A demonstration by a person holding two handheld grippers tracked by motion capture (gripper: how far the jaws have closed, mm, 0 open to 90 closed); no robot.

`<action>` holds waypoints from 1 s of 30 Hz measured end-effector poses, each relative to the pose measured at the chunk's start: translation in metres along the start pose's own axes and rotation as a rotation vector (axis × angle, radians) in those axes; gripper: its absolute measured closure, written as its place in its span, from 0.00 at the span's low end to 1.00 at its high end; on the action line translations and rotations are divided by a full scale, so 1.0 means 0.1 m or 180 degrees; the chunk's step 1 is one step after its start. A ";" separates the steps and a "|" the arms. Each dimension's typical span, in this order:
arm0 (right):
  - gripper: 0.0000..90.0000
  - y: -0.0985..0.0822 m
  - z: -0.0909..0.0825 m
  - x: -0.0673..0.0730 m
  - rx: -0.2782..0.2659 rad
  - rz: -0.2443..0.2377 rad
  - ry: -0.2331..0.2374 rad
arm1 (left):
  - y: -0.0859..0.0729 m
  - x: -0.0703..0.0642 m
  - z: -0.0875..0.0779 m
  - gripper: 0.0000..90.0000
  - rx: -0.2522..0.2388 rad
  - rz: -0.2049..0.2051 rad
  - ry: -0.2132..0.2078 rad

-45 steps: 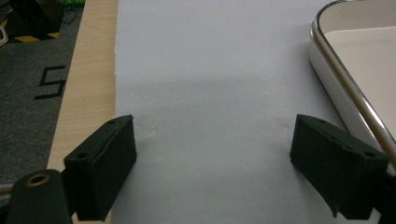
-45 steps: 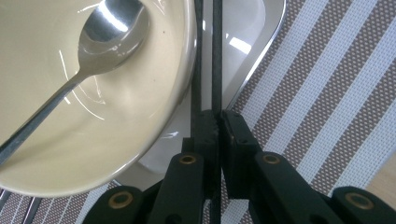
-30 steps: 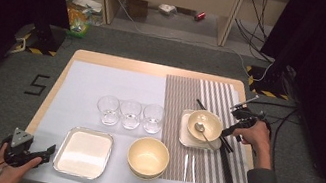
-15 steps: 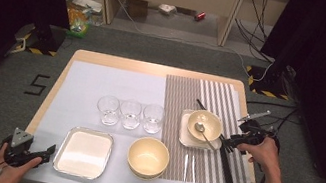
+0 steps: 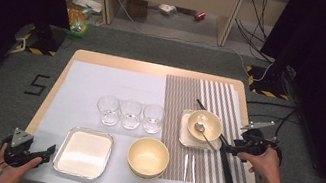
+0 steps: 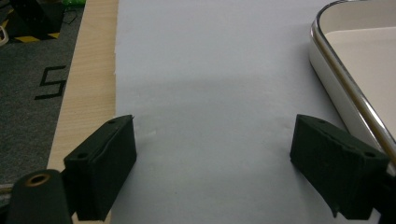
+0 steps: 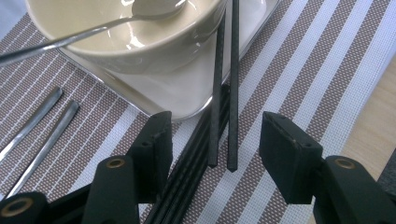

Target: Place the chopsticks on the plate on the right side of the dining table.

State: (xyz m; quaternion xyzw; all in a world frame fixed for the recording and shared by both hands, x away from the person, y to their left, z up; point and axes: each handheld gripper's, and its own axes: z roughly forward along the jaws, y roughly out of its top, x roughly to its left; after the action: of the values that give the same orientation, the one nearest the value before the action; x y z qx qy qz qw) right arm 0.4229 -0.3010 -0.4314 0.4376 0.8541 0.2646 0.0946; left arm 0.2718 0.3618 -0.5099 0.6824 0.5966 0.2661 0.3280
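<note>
Chopsticks (image 7: pixel 223 88) are the work in hand: 2 black sticks whose far ends lean on the rim of the small bowl (image 5: pixel 205 125) while their near ends rest on the striped placemat (image 5: pixel 190 96), just ahead of the right tool (image 7: pixel 215 135). In the right gripper view their long axis runs from 6 o'clock up to 12 o'clock, straight along the tool's own line, and the near tips lie in the gap between the 2 jaws without touching either pad. Those jaws have just been opening and now stand about half apart, gripping nothing. A spoon (image 5: pixel 204 133) lies in that bowl, which sits on a square white plate (image 5: pixel 184 135); more black chopsticks lie flat on the mat beneath the leaning pair.

In the high view the right tool (image 5: pixel 237 145) sits at 3 o'clock of the bowl, so the right hand is by far the nearer one. Any regrasp, I judge, would mean going forward along the sticks' axis and closing across it.

At 8 o'clock on the desk (image 5: pixel 120 62), the left tool (image 5: pixel 40 155) hangs wide open and empty, just beside the steel-rimmed tray (image 5: pixel 84 153).
</note>
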 end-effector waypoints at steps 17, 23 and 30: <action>0.52 -0.10 0.06 0.10 -0.0073 -0.0028 -0.0035 | 0.00 0.00 0.00 0.15 -0.0001 0.0003 0.0000; 0.53 -0.14 0.06 0.07 -0.0080 -0.0003 -0.0083 | 0.00 0.00 0.00 0.15 -0.0004 0.0006 0.0001; 0.55 -0.19 0.05 0.03 -0.0094 0.0039 -0.0058 | 0.00 0.00 0.00 0.15 -0.0007 0.0005 0.0002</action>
State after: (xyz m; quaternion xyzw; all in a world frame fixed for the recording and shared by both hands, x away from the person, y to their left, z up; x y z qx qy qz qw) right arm 0.4101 -0.3060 -0.4460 0.4438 0.8465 0.2737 0.1072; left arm 0.2715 0.3618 -0.5101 0.6824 0.5959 0.2672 0.3284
